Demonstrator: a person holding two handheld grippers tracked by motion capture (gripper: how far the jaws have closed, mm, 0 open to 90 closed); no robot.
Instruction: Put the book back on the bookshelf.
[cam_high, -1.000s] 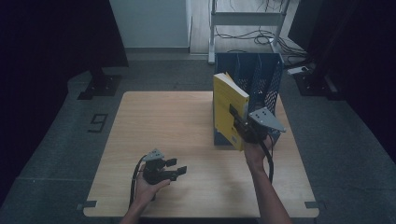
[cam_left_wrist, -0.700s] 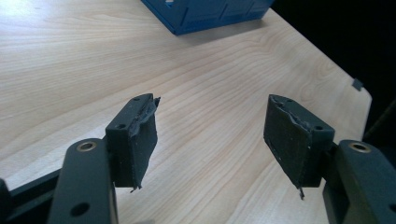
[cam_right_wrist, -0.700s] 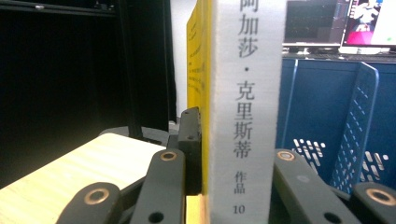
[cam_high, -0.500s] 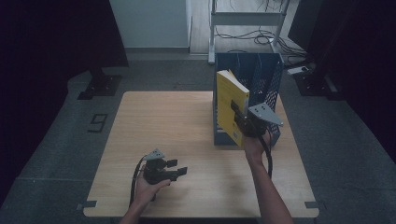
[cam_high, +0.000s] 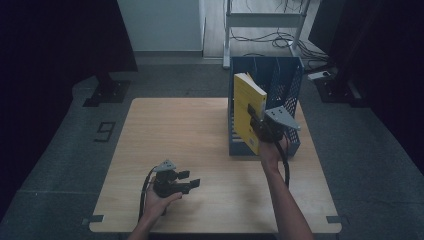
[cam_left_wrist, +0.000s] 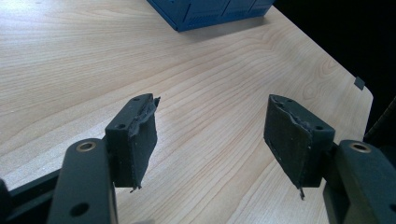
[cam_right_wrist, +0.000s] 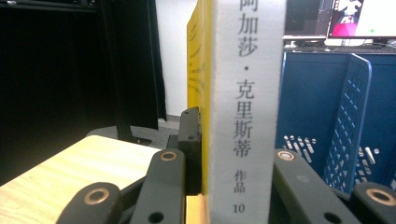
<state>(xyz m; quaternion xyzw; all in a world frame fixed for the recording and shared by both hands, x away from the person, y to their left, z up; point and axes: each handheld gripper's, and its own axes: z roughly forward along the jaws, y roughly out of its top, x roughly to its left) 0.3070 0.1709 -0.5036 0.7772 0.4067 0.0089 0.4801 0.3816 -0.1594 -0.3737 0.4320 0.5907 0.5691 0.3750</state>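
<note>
A yellow book (cam_high: 246, 110) with a white spine (cam_right_wrist: 245, 107) stands upright in the air at the front of the blue file rack (cam_high: 290, 85). My right gripper (cam_high: 260, 127) is shut on the book's lower part, one jaw on each cover. The spine carries printed characters and faces the right gripper view's camera. My left gripper (cam_high: 187, 180) rests low over the wooden table (cam_high: 175, 130) near its front edge, open, with nothing between its worn black pads (cam_left_wrist: 142, 135).
The blue rack (cam_right_wrist: 345, 112) has perforated dividers forming several slots and stands at the table's right rear. A metal shelf frame (cam_high: 265, 20) and cables lie on the floor behind. The table's right corner (cam_left_wrist: 359, 84) is close to the left gripper.
The right gripper has carried the book up and back toward the rack's slots. The left gripper has stayed where it was.
</note>
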